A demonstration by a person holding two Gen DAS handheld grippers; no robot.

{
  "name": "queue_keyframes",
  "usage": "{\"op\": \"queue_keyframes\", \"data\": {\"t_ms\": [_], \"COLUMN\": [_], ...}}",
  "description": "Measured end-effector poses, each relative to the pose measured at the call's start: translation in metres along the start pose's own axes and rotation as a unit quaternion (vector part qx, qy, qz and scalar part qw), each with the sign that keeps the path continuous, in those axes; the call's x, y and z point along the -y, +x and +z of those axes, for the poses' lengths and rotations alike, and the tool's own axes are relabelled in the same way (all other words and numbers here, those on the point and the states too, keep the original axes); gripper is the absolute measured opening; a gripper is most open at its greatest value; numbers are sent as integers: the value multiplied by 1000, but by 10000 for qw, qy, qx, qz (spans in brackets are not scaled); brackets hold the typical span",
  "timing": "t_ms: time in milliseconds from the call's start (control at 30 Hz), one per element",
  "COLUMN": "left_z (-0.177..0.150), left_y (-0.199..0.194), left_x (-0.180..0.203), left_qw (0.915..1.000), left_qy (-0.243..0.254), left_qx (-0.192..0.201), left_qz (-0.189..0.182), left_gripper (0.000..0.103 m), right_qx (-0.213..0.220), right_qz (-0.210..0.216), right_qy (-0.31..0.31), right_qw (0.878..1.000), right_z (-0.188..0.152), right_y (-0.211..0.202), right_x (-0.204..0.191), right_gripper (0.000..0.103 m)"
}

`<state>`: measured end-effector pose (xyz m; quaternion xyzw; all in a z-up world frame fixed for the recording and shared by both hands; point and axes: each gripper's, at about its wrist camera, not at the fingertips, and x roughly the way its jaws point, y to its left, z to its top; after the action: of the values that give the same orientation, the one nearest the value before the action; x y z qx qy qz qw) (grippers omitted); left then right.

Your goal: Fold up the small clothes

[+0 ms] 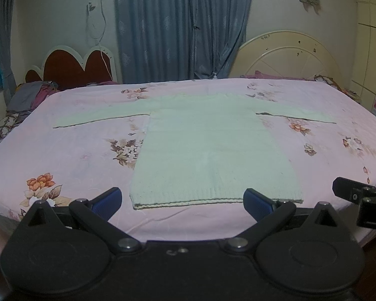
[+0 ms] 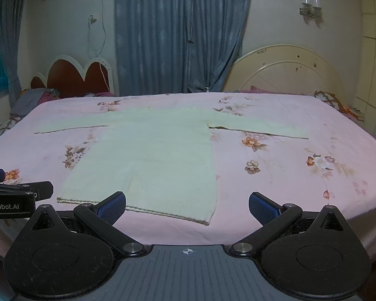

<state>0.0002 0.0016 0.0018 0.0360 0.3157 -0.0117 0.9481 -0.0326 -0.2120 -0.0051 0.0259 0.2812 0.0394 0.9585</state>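
A pale green knit sweater lies flat on the pink floral bed sheet, both sleeves spread out sideways, hem toward me. It also shows in the right wrist view. My left gripper is open and empty, hovering just before the hem near the bed's front edge. My right gripper is open and empty, in front of the hem's right corner. The right gripper's body shows at the right edge of the left wrist view; the left gripper's body shows at the left of the right wrist view.
The bed sheet covers a wide bed. A red heart-shaped headboard with piled bedding is at the far left, a cream round headboard at the far right, blue curtains behind.
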Motion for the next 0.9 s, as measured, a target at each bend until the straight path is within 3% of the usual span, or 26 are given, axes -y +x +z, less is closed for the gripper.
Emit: {"op": "queue_keyframes", "data": {"t_ms": [900], "left_z": [-1], "left_y": [-2], "left_x": [2], "left_qw": [10000], "left_qy": [46], "left_qx": [42], "left_qz": [-1], "left_gripper": [103], "right_qx": [16], "right_qz": [-11], "right_qy": [16], "right_qw": [10000], "right_z": [3], "right_y": [-5], "right_x": [2], "right_gripper": [103]}}
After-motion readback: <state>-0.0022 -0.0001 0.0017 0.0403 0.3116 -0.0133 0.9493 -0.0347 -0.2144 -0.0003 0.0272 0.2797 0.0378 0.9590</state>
